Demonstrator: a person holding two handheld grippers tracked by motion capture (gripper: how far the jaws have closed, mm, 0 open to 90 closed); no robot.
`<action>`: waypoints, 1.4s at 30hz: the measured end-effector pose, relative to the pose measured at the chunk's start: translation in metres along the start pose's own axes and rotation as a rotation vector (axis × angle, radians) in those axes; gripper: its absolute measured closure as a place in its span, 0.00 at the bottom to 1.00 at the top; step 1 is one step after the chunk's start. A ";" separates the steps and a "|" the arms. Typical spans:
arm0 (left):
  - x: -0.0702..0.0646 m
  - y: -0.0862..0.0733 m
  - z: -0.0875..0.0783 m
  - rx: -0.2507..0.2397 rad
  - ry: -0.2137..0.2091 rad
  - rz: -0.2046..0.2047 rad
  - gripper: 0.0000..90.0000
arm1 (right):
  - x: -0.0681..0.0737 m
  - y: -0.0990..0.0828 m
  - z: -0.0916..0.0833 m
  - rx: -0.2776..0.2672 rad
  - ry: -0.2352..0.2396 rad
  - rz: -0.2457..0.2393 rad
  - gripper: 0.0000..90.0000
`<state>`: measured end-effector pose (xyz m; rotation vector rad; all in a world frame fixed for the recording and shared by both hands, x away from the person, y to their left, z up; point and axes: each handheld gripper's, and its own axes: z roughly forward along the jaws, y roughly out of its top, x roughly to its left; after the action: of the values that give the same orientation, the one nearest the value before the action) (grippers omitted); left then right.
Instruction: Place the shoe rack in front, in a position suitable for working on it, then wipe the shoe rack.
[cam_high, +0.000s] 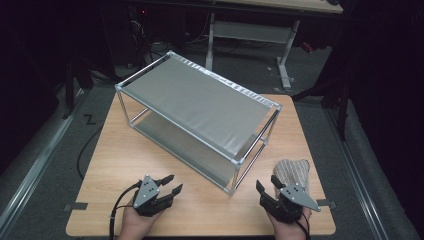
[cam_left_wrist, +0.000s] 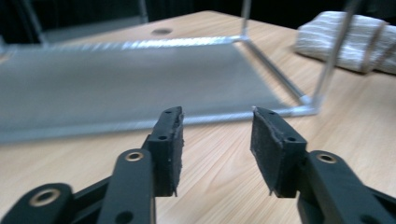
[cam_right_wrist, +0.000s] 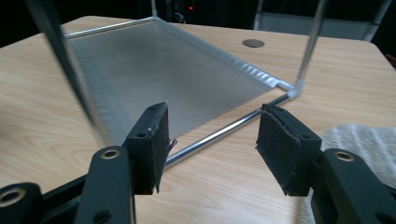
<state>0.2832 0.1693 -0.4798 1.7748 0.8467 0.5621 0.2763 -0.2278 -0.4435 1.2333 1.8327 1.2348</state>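
Note:
A silver two-tier metal rack (cam_high: 200, 107) stands askew in the middle of the wooden table (cam_high: 112, 155). A folded beige striped cloth (cam_high: 292, 172) lies at the front right. My left gripper (cam_high: 171, 183) hovers open near the front edge, pointing at the rack's near side, with nothing between its jaws. In the left gripper view the left gripper (cam_left_wrist: 217, 126) faces the lower shelf (cam_left_wrist: 116, 79), with the cloth (cam_left_wrist: 345, 42) beyond a post. My right gripper (cam_high: 266, 182) is open and empty just left of the cloth. In the right gripper view the right gripper (cam_right_wrist: 212, 126) points at the rack's bottom rail (cam_right_wrist: 219, 133), and the cloth (cam_right_wrist: 355, 135) lies at its right.
A round cable hole (cam_right_wrist: 253, 43) sits in the tabletop behind the rack. Past the table's far edge stands another desk frame (cam_high: 250, 30) on grey floor. A black cable (cam_high: 85, 150) trails down the left side. Bare tabletop lies at the front left.

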 end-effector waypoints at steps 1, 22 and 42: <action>0.003 0.001 -0.001 -0.005 0.006 -0.003 0.60 | 0.003 0.001 0.000 0.000 0.011 -0.002 0.49; 0.010 0.000 0.001 -0.044 0.018 -0.029 0.59 | 0.029 -0.002 0.009 0.021 0.096 -0.056 0.50; 0.011 -0.005 -0.020 -0.047 0.072 -0.032 0.58 | 0.054 0.005 0.022 -0.003 0.179 -0.107 0.55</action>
<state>0.2742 0.1906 -0.4776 1.7041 0.9021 0.6232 0.2762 -0.1696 -0.4465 1.0366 1.9960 1.3235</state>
